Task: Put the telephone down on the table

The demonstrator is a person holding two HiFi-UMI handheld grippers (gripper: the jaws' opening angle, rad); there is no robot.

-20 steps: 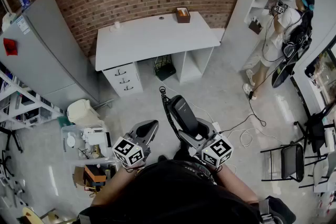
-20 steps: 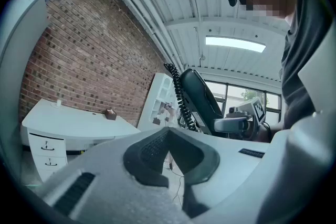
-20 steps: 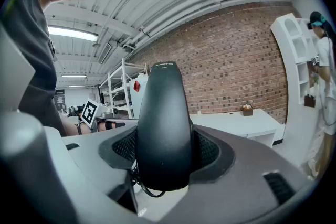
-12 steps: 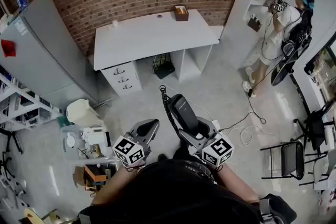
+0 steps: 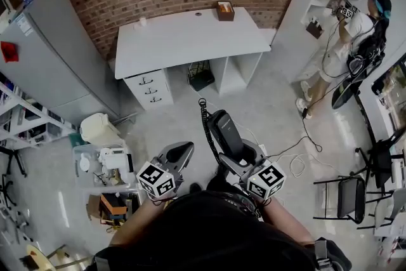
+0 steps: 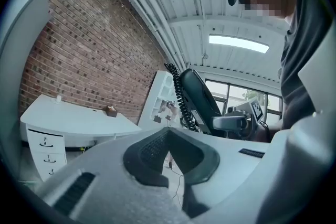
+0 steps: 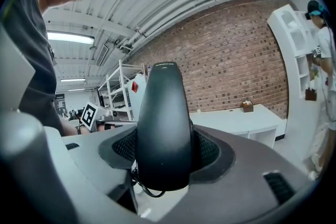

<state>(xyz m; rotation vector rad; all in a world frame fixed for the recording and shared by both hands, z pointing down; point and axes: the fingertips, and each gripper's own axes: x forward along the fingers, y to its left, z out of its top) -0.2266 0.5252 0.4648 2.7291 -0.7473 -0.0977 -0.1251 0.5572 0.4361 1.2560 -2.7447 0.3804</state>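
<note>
**A:** Since the earlier frame, the table (image 5: 184, 41) has drifted slightly toward 1 o'clock in our head view. Our hands have barely shifted.

**B:** Where's the telephone (image 5: 225, 135)?

**A:** We hold it near centre, above the floor, with the table well apart at 12 o'clock. Our right gripper (image 5: 236, 155) is clamped wide around its lower end, and the coiled cord (image 5: 205, 127) runs along its 9 o'clock side.

**B:** And our left gripper (image 5: 180, 152)?

**A:** It's at 9 o'clock of the telephone, jaws together, with nothing between them.
</note>
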